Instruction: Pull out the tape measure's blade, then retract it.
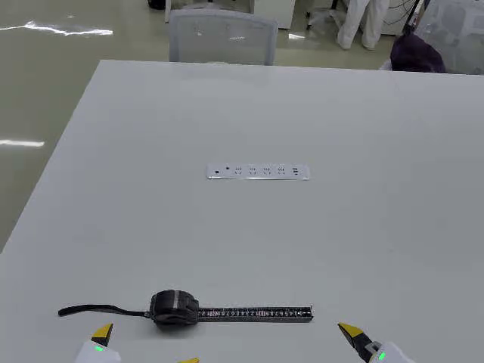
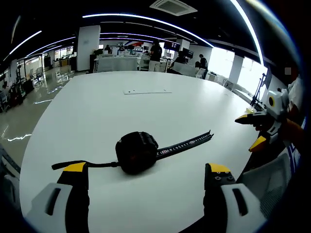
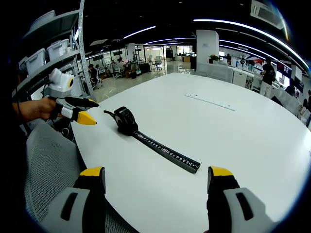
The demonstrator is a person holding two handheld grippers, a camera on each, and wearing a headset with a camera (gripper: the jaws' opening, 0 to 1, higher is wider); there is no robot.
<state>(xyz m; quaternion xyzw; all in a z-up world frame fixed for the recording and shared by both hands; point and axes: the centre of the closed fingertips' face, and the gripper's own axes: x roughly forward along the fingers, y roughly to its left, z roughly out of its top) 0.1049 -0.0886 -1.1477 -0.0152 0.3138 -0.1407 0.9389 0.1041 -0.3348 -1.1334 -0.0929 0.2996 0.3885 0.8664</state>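
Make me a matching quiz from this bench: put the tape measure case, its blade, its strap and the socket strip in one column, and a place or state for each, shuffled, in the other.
Column one:
1. tape measure case
2. blade
3. strap
4. socket strip

Column two:
A. pulled out, lying flat on the table
B. pale, at the middle of the table
C. black and rounded, between the other two parts
D. thin and black, trailing from the case on the side opposite the blade

Pairs: 1-C, 2-A, 3-D, 4-B.
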